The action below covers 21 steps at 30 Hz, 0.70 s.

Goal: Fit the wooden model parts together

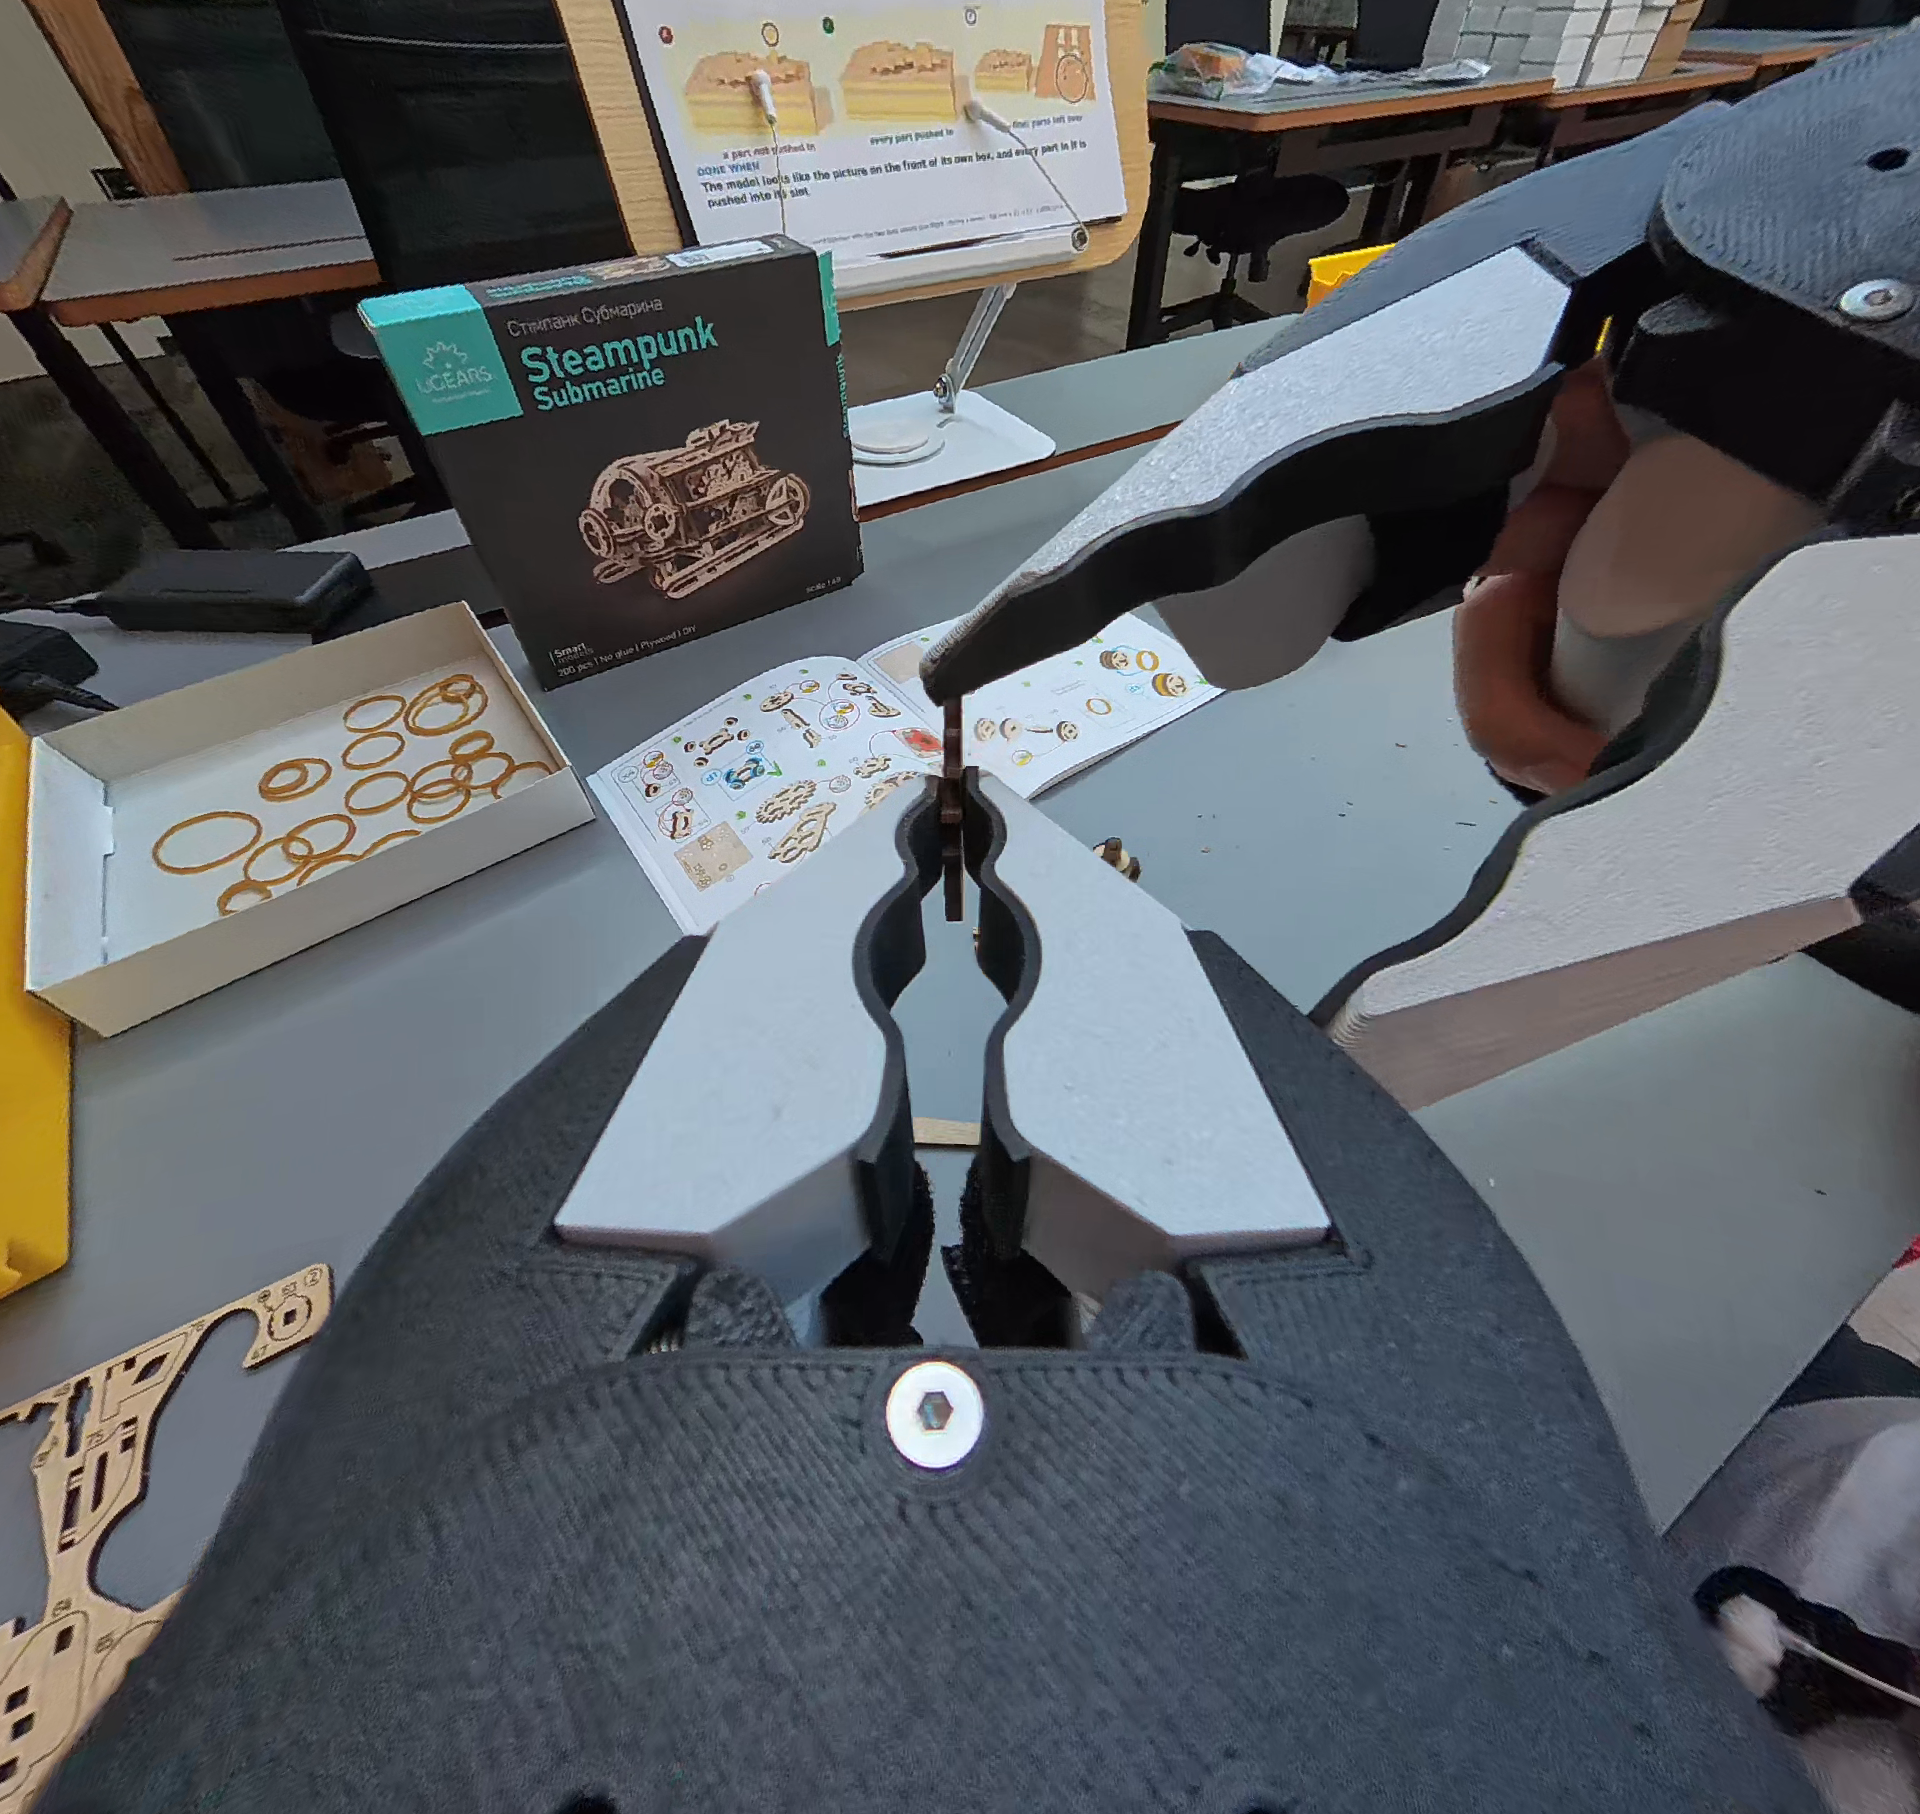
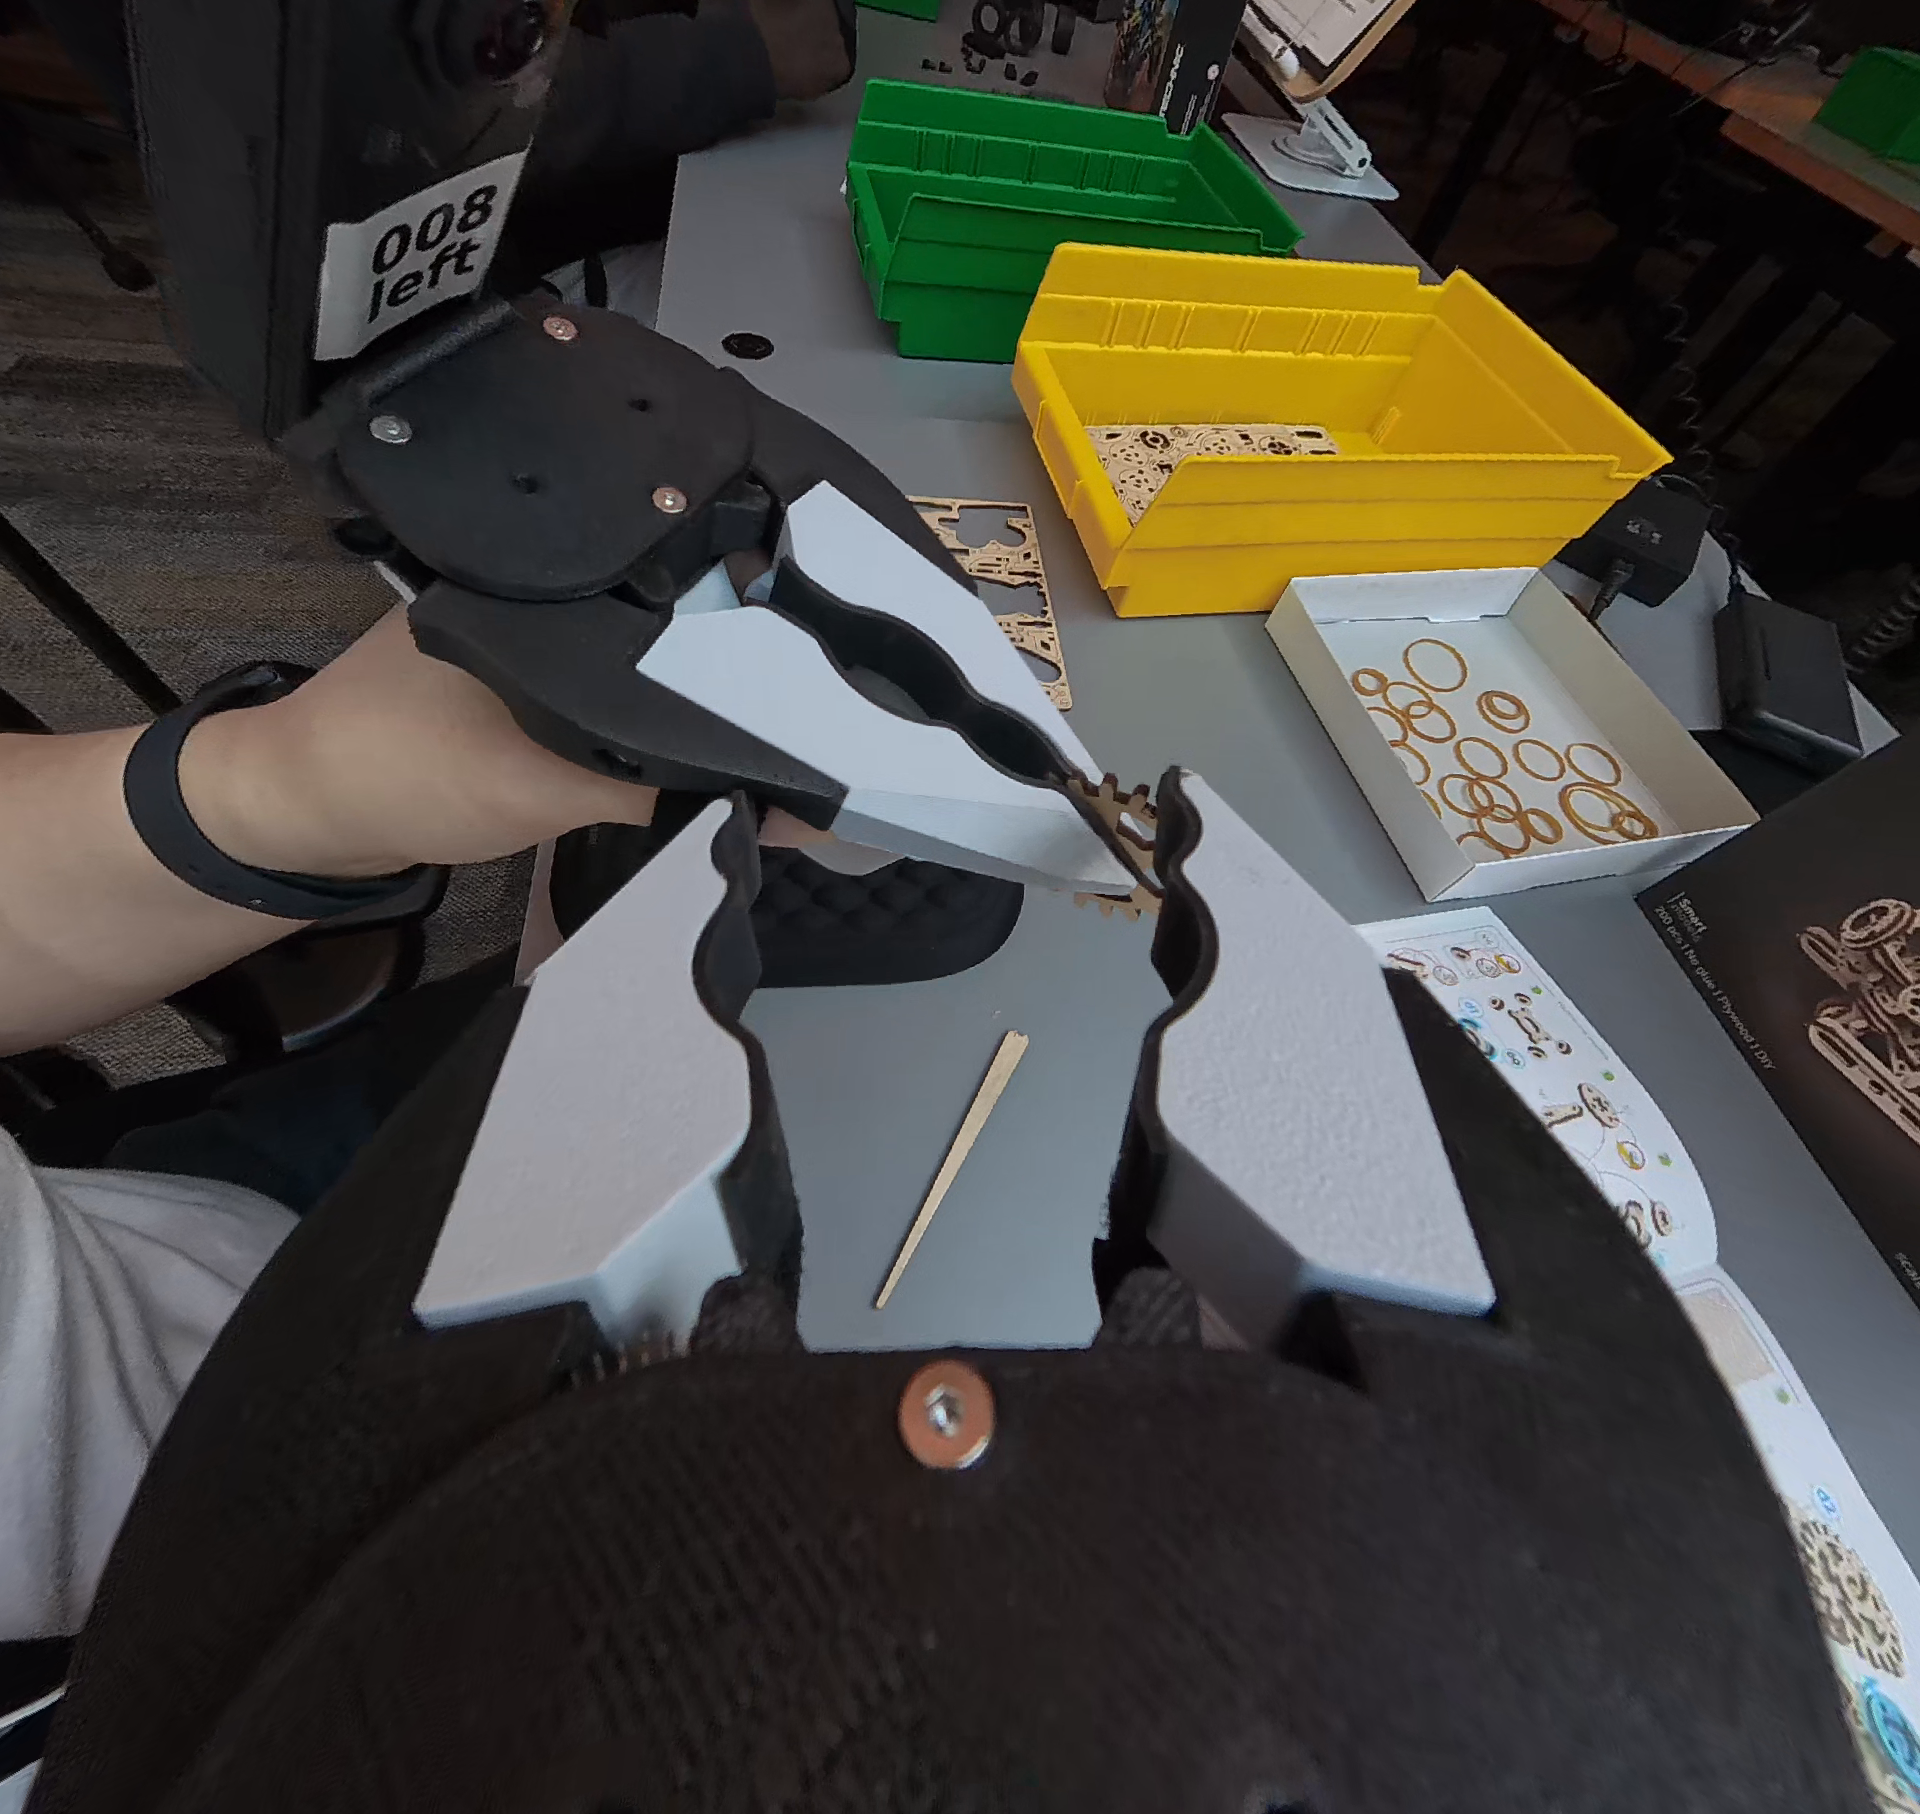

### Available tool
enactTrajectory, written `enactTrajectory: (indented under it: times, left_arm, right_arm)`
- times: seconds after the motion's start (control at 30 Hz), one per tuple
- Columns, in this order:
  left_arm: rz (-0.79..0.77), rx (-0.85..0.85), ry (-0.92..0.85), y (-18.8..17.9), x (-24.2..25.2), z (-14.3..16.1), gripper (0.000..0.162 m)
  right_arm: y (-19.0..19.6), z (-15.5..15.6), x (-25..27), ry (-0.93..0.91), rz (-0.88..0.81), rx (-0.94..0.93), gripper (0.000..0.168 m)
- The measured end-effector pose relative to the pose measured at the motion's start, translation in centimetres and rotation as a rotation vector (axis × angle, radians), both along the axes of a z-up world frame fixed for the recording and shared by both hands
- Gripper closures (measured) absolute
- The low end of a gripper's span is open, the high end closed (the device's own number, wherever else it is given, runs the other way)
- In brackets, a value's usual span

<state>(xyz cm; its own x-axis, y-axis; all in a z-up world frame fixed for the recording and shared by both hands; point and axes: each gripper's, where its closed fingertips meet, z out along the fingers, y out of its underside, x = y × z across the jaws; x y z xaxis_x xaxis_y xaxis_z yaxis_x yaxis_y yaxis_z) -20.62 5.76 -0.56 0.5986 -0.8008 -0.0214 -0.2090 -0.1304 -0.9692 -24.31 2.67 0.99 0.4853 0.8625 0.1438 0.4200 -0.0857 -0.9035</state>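
Observation:
My left gripper (image 1: 951,803) is shut on a small wooden gear (image 1: 953,756), seen edge-on and held upright above the table. In the right wrist view the left gripper (image 2: 1101,834) comes in from the left with the toothed gear (image 2: 1114,800) at its tip. My right gripper (image 2: 956,819) is open wide and empty. Its right fingertip (image 2: 1176,808) rests against the gear's edge. In the left wrist view the right gripper (image 1: 1143,850) reaches in from the right, with one fingertip (image 1: 940,673) on top of the gear.
A thin wooden stick (image 2: 951,1172) lies on the grey table between my right fingers. An open booklet (image 1: 894,756), the kit box (image 1: 634,455), a white tray of rubber bands (image 1: 301,798), punched wooden sheets (image 1: 104,1452), a yellow bin (image 2: 1340,476) and green bins (image 2: 1039,206) surround the work spot.

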Motion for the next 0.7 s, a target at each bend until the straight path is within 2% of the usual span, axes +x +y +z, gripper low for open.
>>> enactTrajectory:
  times: [0.17,0.2,0.23,0.27,0.33,0.43,0.57,0.7]
  left_arm:
    - [0.055,0.05,0.07,0.6,-0.3,-0.3,0.162]
    - [0.075,0.076,0.09,0.8,-0.5,-0.1,0.162]
    - [0.088,0.093,0.133,1.0,-0.7,-0.2,0.162]
    - [0.079,0.101,0.163,1.0,-0.6,-0.3,0.162]
    - [0.029,0.102,0.128,0.5,0.0,0.1,0.162]
    - [-0.022,0.047,0.048,0.1,0.2,0.5,0.162]
    - [-0.04,0.059,0.003,-0.1,0.2,0.9,0.162]
    - [-0.057,0.099,-0.004,-0.5,0.3,1.0,0.162]
  right_arm:
    - [0.0,-0.4,0.2,-0.031,-0.026,-0.013,0.099]
    - [-0.6,-0.9,-0.1,-0.045,0.011,-0.048,0.101]
    - [-1.0,-1.1,-0.5,-0.035,0.036,-0.073,0.089]
    - [-0.8,-1.4,-0.3,-0.064,0.025,-0.056,0.092]
    - [-0.1,-0.7,0.4,-0.09,-0.006,0.014,0.099]
    - [-0.4,0.6,0.9,-0.01,0.013,-0.059,0.097]
    - [-0.5,2.2,1.1,0.115,0.033,-0.118,0.098]
    - [-0.9,1.7,0.5,0.098,0.057,-0.113,0.098]
